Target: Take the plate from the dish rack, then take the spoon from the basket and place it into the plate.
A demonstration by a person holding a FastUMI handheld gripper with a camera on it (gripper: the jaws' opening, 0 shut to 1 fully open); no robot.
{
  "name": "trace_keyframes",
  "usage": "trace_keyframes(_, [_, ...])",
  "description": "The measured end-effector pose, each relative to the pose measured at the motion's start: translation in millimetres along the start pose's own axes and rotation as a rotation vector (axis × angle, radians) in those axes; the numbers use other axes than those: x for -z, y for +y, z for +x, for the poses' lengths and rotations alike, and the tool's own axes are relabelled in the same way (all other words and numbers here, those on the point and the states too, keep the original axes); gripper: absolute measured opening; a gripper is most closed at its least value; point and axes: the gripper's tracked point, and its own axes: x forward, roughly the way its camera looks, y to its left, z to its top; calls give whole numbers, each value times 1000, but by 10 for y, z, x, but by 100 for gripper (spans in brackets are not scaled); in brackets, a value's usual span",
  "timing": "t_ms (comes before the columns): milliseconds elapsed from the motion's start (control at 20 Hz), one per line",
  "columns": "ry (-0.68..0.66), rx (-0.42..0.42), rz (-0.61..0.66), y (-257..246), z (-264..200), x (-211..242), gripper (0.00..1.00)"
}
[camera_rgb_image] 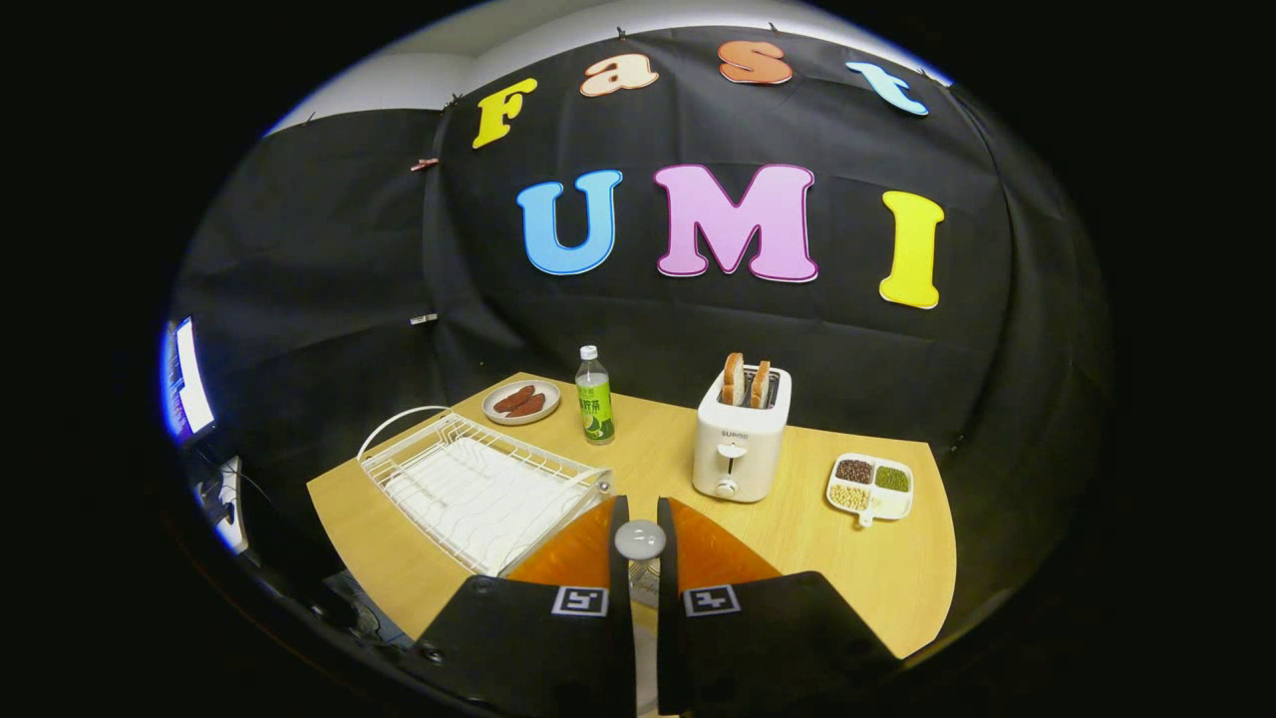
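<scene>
The tongs (639, 519) pinch a spoon (639, 539) by its handle, its bowl poking up between the fingertips. The dish rack (478, 484) sits at ten o'clock from them on the tabletop (837, 568), the toaster (743, 434) at one o'clock.

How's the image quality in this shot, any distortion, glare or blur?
Gripper view: strong fisheye bending, so the table edge curves. Light is even with soft shadows. The toaster, bottle and dish rack look sharp. The gripper has its jaws nearly closed on a small round pale object, too close to identify.

Spoon (639, 539) pinched between jaws beside dish rack (478, 489)
</scene>
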Motion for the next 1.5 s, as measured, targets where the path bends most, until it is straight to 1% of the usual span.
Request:
trace_keyframes(250, [80, -3, -59, 296, -74, 640, 13])
trace_keyframes(400, [137, 18, -78, 351, -9, 1065, 13])
trace_keyframes(550, [178, 22, -85, 387, 48, 1340, 13])
trace_keyframes(750, [173, 7, -108, 475, 43, 1417, 16])
trace_keyframes(800, [199, -13, -99, 524, 35, 1503, 17])
trace_keyframes(850, [215, -26, -96, 567, 32, 1536, 21])
trace_keyframes(950, [221, -17, -105, 564, 10, 1519, 24])
trace_keyframes(1200, [262, -7, -69, 529, 4, 1533, 25])
trace_keyframes(1300, [308, -18, -26, 557, -17, 1591, 27])
trace_keyframes(1350, [322, -35, 8, 599, -19, 1613, 33])
trace_keyframes(1500, [310, -46, 59, 698, -121, 1444, 74])
